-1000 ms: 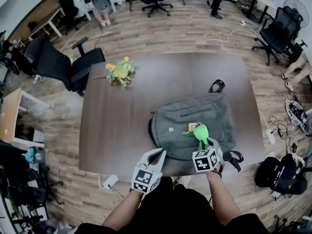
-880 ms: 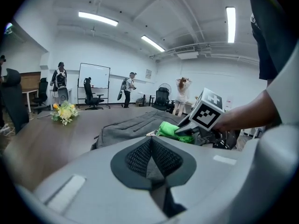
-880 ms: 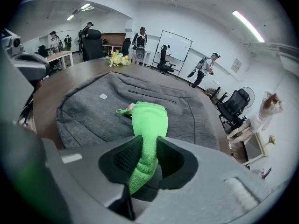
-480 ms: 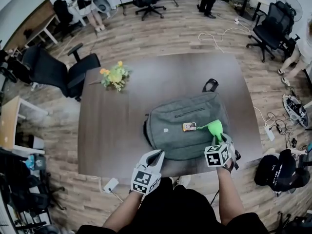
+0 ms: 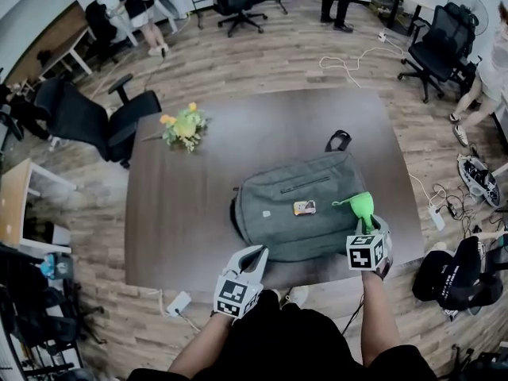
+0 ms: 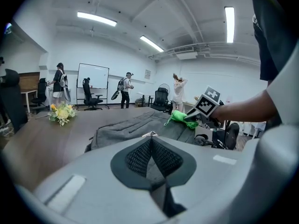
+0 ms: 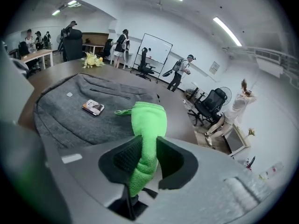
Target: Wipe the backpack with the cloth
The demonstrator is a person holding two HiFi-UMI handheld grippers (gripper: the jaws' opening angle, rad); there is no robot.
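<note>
A grey backpack [image 5: 294,213] lies flat on the dark table [image 5: 175,205], with a small printed card [image 5: 304,207] resting on it. My right gripper [image 5: 366,225] hovers at the backpack's right end, shut on a bright green cloth [image 5: 362,205]. In the right gripper view the cloth [image 7: 148,125] is pinched between the pads and hangs over the backpack [image 7: 65,118] near the card [image 7: 93,107]. My left gripper [image 5: 255,252] is shut and holds nothing, at the table's near edge just short of the backpack [image 6: 131,129]. From the left gripper view, the cloth [image 6: 180,117] shows at the right.
A yellow flower bunch [image 5: 183,125] stands on the table's far left. Black office chairs [image 5: 87,117] ring the table. Bags [image 5: 456,280] and cables [image 5: 444,205] lie on the floor to the right. People stand at the room's far end.
My right gripper carried the green cloth rightward across the backpack, from near the card to the bag's right end. The left gripper stayed where it was.
</note>
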